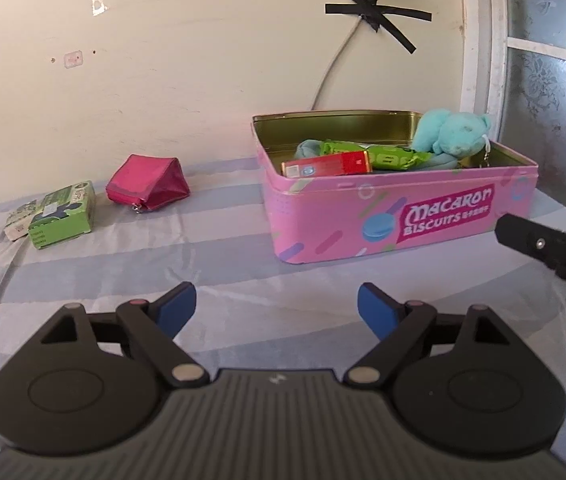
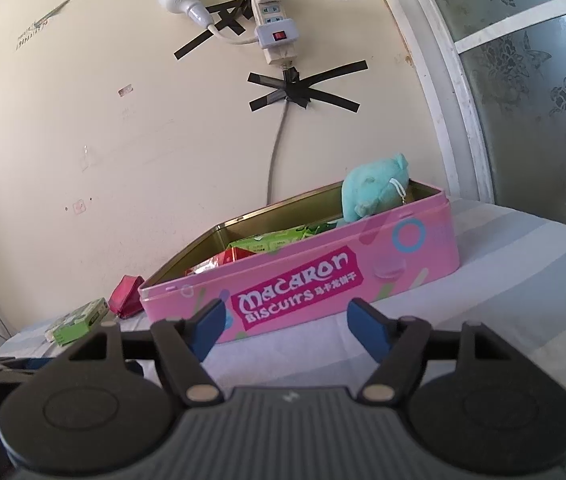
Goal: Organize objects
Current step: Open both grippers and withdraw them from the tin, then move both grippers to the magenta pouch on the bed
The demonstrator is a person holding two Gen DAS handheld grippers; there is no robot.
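Pink tin (image 1: 395, 216) sits open on the striped bedsheet (image 1: 203, 256), close to the cream wall, with "Macaron Biscuits" printed across its front. Inside lie one teal plush toy (image 1: 453, 132) propped at the right end, one red box (image 1: 327, 164) toward the front edge, and green wrappers (image 1: 379, 154) behind it; how many wrappers there are cannot be told. A bluish soft thing peeks out beneath them, too hidden to name.

Off to the left, well apart from the tin, wait three loose things: one magenta pouch (image 1: 147, 184) with its zipper pull down on the sheet, one green carton (image 1: 63, 216) just beside it, and one small pale packet (image 1: 19, 222) touching the carton's left side. Nothing lies between these and the tin but bare sheet.

On the wall, a grey cable (image 1: 335, 68) runs down behind the tin, pinned by crossed black tape (image 1: 375, 14), and in the right wrist view it leads to a white power strip (image 2: 273, 20). A frosted window (image 1: 555, 80) closes off the right.

Left gripper (image 1: 277, 304) hovers low over the sheet in front of the tin, blue pads wide apart, holding and touching nothing. Right gripper (image 2: 283, 324) faces the tin's printed front, its pads spread just as wide, also empty; its black finger pokes into the left view at the tin's right end.
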